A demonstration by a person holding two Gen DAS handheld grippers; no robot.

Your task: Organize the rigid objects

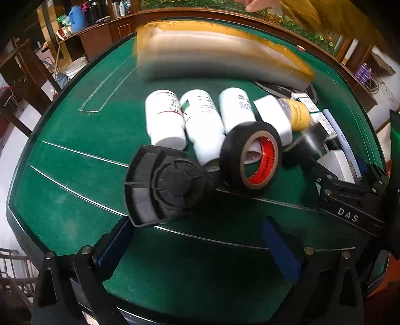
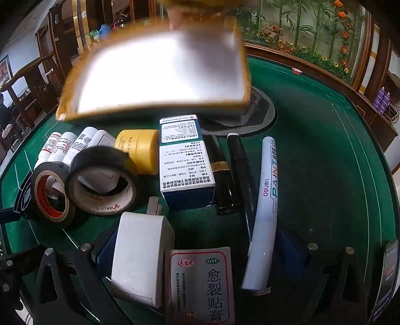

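Rigid objects lie in a row on the green felt table (image 1: 75, 130). Three white bottles (image 1: 200, 120) lie side by side, then a yellow jar (image 1: 297, 112). A black tape roll with a red core (image 1: 252, 157) stands on edge next to a black round cap part (image 1: 170, 185). My left gripper (image 1: 197, 245) is open and empty, just in front of them. My right gripper (image 2: 197, 252) is open around a white charger (image 2: 140, 260), a medicine sachet (image 2: 200, 285) and a white paint marker (image 2: 265, 207). A second tape roll (image 2: 102, 180) and a blue-white box (image 2: 185, 162) lie ahead.
A blurred yellow-rimmed tray (image 2: 160, 72) hangs over the far side of the table, held by a person's hand (image 1: 260, 5); it also shows in the left wrist view (image 1: 220, 52). Two black tubes (image 2: 225, 170) lie beside the box. The right gripper's body (image 1: 350, 200) is at the left view's right edge.
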